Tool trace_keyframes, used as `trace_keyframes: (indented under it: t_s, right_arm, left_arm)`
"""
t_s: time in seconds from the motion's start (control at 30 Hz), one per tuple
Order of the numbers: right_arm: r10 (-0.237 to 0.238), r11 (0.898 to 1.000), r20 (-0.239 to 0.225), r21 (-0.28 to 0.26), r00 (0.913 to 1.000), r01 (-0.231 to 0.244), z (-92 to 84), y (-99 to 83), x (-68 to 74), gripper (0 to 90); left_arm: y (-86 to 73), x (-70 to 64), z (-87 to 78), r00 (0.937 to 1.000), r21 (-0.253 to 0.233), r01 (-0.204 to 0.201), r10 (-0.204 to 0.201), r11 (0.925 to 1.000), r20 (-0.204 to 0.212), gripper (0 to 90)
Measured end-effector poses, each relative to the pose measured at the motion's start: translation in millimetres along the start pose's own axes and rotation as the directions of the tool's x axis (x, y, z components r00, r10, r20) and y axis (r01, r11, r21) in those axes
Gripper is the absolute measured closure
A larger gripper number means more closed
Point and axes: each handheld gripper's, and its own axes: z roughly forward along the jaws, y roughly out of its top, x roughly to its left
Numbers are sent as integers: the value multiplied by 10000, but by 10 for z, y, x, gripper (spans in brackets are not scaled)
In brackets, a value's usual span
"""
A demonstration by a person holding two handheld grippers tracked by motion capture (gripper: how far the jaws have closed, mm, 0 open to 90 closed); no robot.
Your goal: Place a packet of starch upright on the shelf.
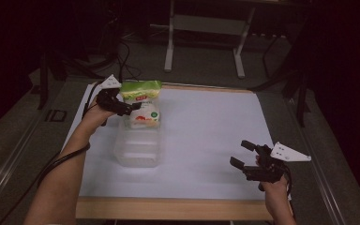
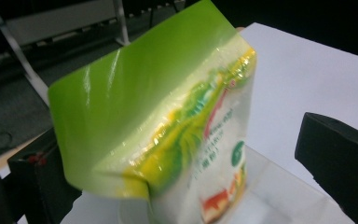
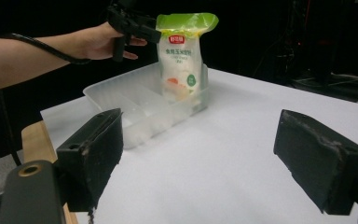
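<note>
The bag (image 1: 141,104) stands upright in the far end of the clear tray (image 1: 137,151) near the table's far left corner, the left gripper (image 1: 132,108) gaping beside its top, the right gripper (image 1: 240,154) open and empty near the front right corner; the placing looks done, so next the left should back clear

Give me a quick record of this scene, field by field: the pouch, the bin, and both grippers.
pouch: green-topped bag standing upright in the far end of the bin
bin: clear plastic container on the white table cover
left gripper: jaws open, beside the bag's top, not pressing it
right gripper: jaws open, nothing between them, at the table's near right
</note>
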Motion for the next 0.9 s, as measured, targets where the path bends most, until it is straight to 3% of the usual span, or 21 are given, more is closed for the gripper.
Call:
trace_keyframes:
  t_s: [0.1,0.3,0.5,0.63,0.9]
  right_arm:
    - [-9,10000,12,54,10000,8,6,-10,3,156]
    - [-25,9999,0,125,10000,25,18,-18,14,156]
    - [-6,9999,-71,116,10000,7,32,-21,20,156]
    - [82,9999,-106,79,9999,-81,38,-25,17,156]
    - [106,9999,-117,120,9999,-105,43,-31,19,156]
  left_arm:
    - [-19,-22,-55,9991,-76,405,-404,9991,128,6]
    - [-61,-155,-155,9999,144,97,-96,9999,-34,6]
    - [-103,-211,-231,9998,274,66,-60,9996,-202,6]
    - [-158,-164,-275,9988,360,263,-249,9990,-411,6]
    - [-275,-182,-426,9985,12,479,-479,9988,-261,5]
